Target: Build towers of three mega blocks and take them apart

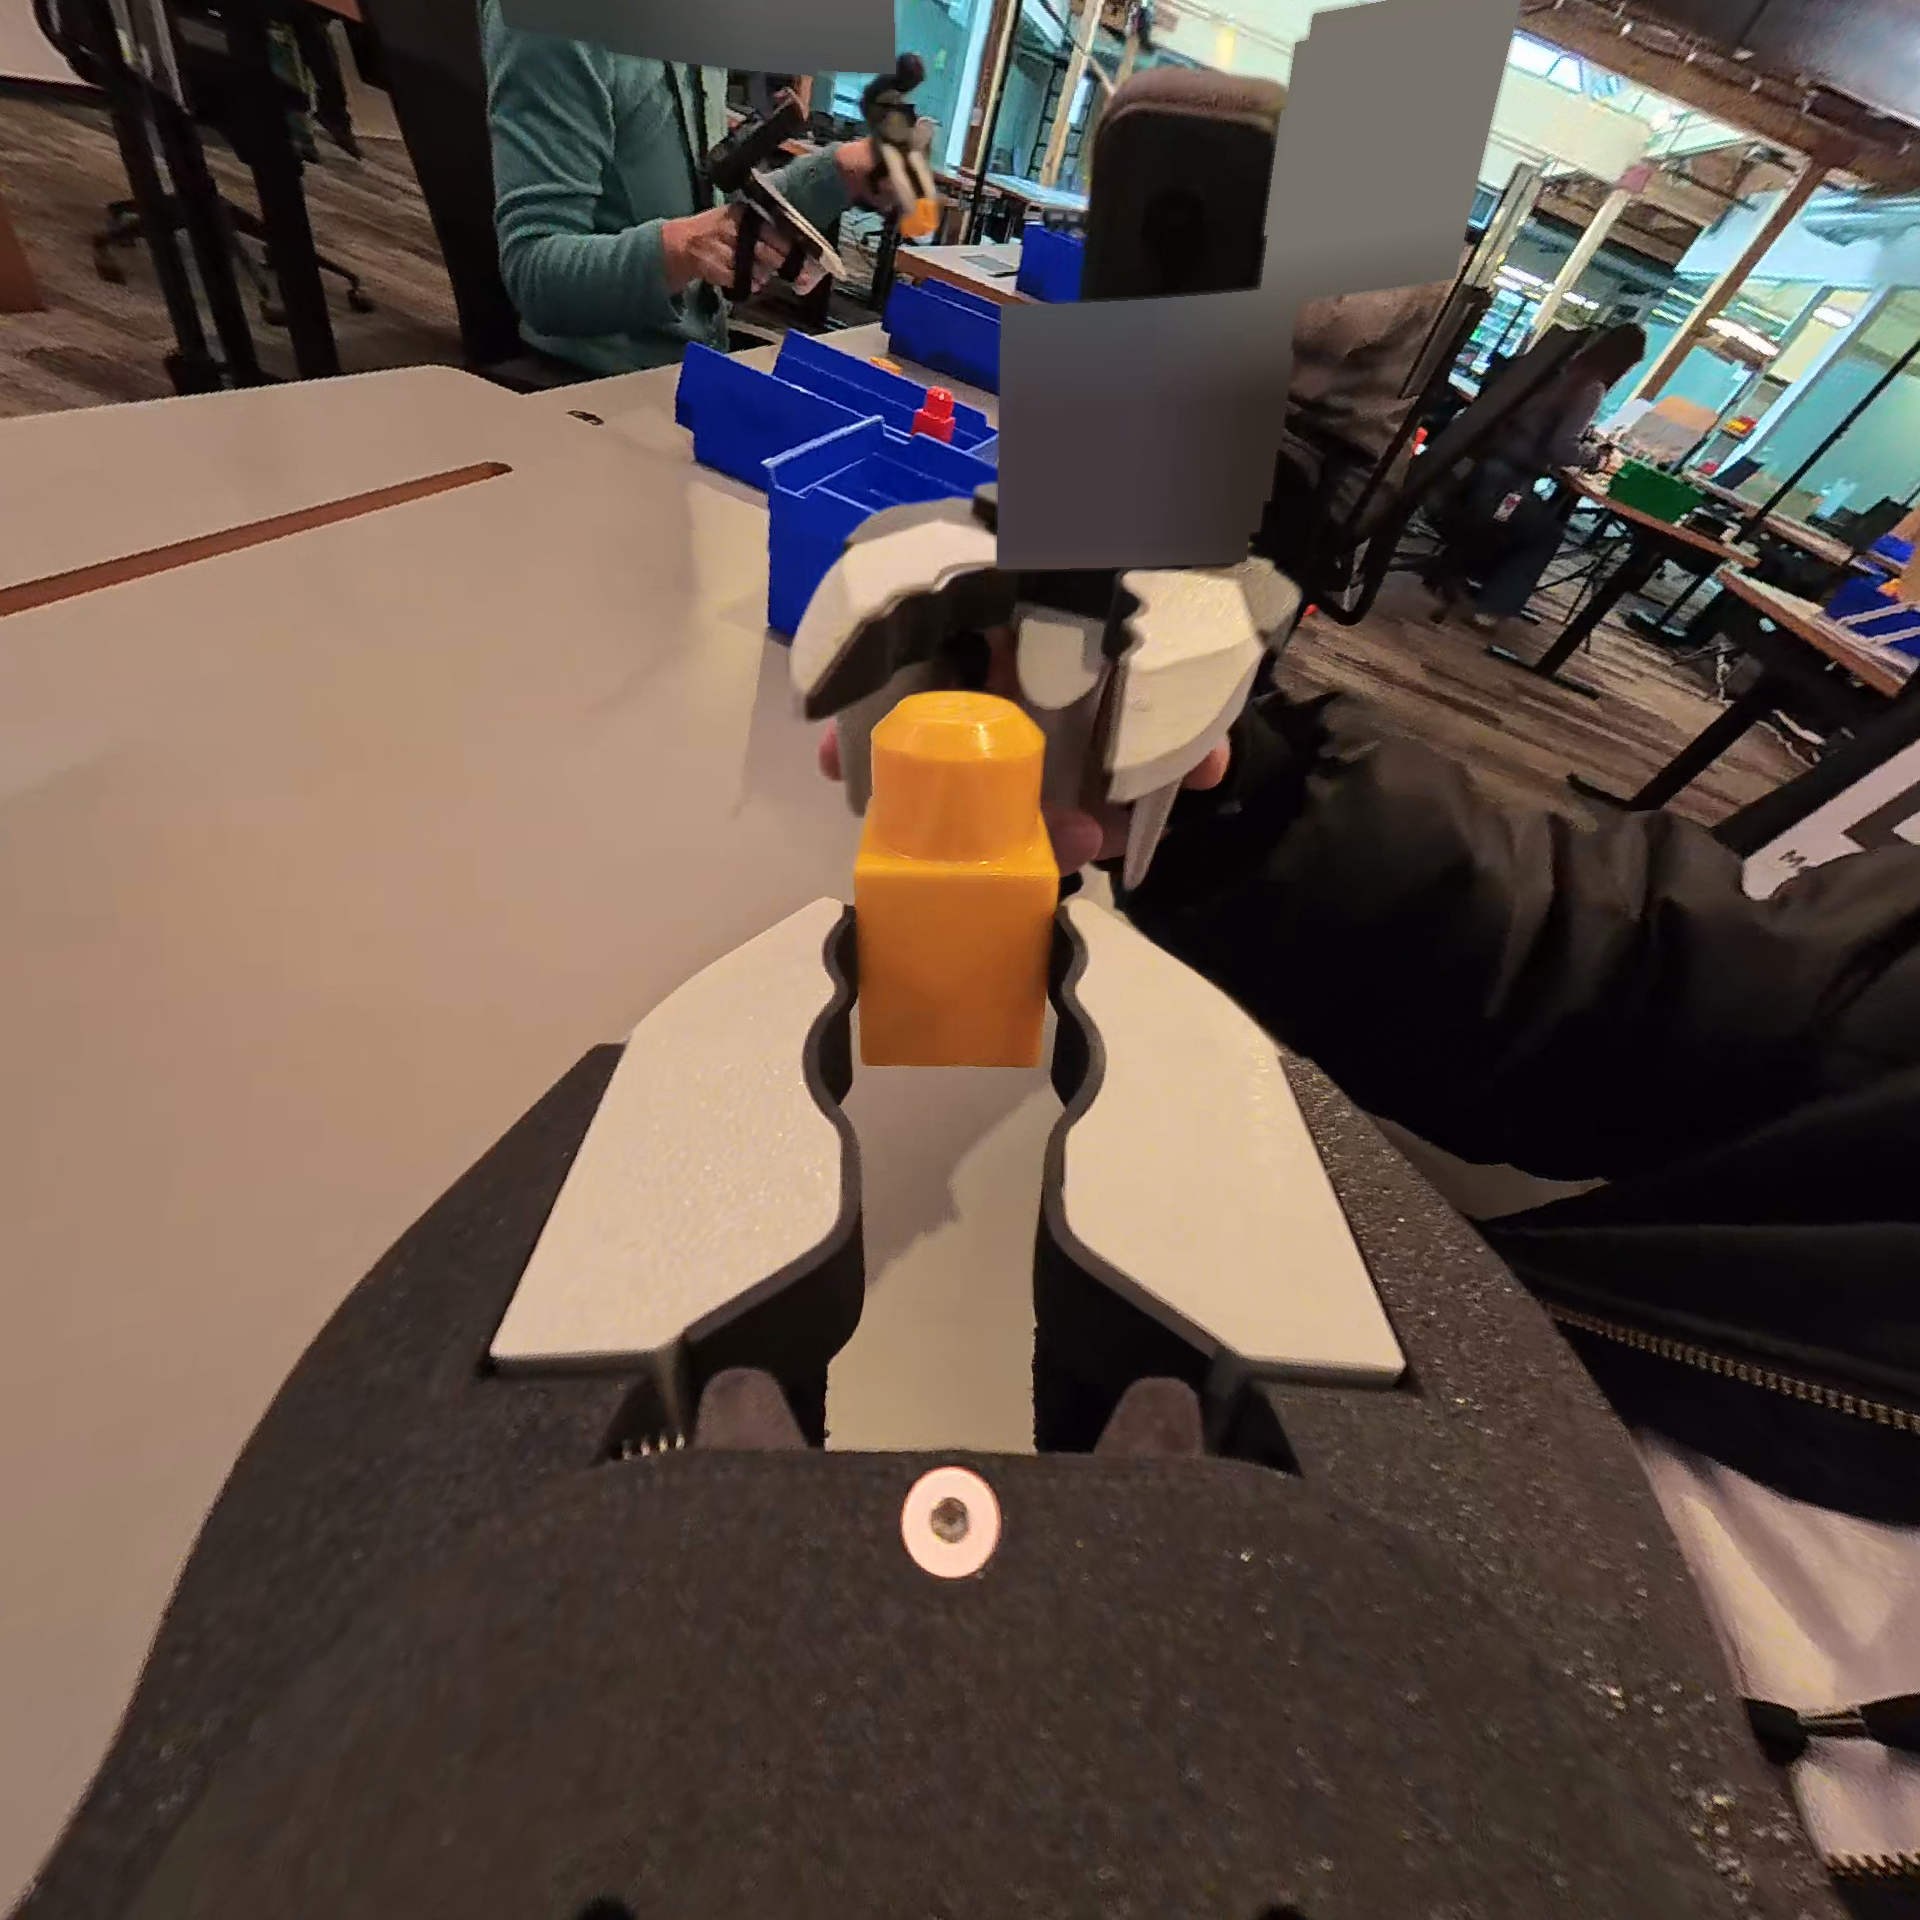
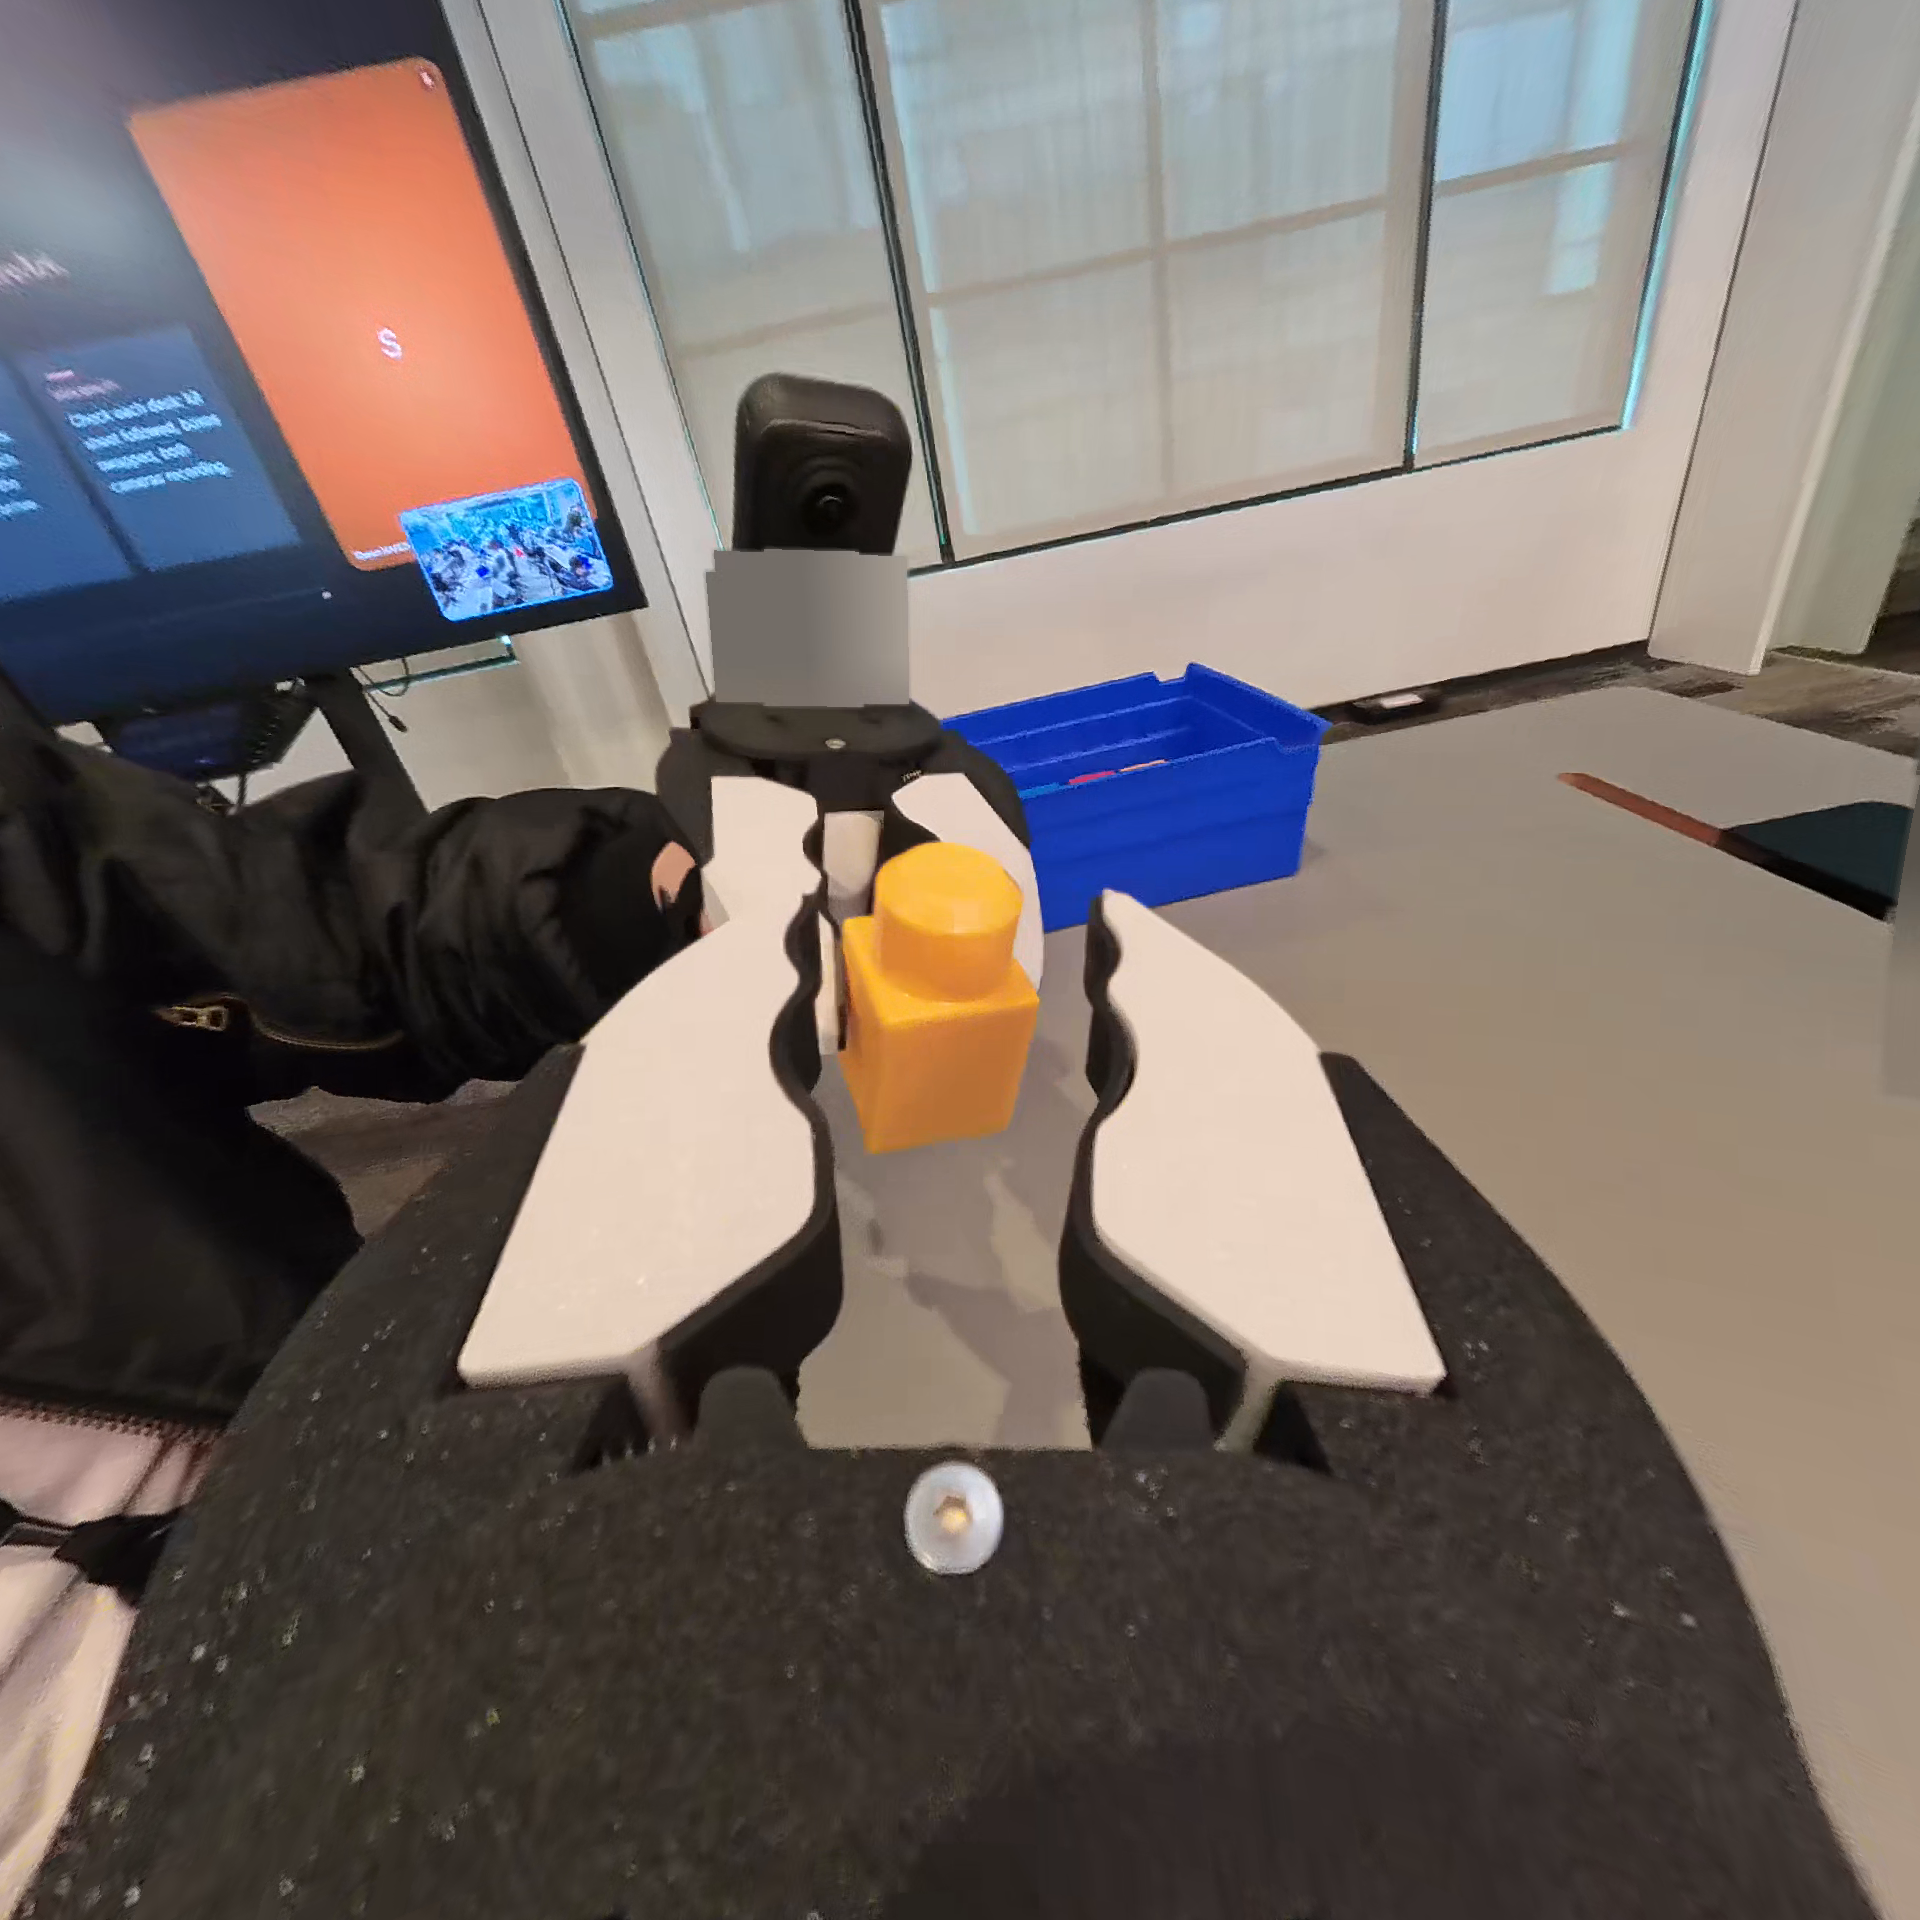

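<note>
Left gripper (image 1: 951,951) clamps orange block (image 1: 951,935) near its fingertips; right gripper (image 2: 940,966) wide, seemingly empty, may knock it loose on approach.

- An orange block (image 1: 951,935) sits at the centre of the left wrist view: a square body with one round stud on top, standing upright.
- Its two sides are pinched between the tips of the left claw (image 1: 951,971), and it hangs clear above the grey table (image 1: 312,779).
- In the right wrist view the same block (image 2: 935,1023) is slightly above centre and a little tilted, inside the spread right claw (image 2: 951,966) without touching either finger.
- A small red block (image 1: 935,414) lies upright in a blue bin (image 1: 831,436), upper middle of the left wrist view.
</note>
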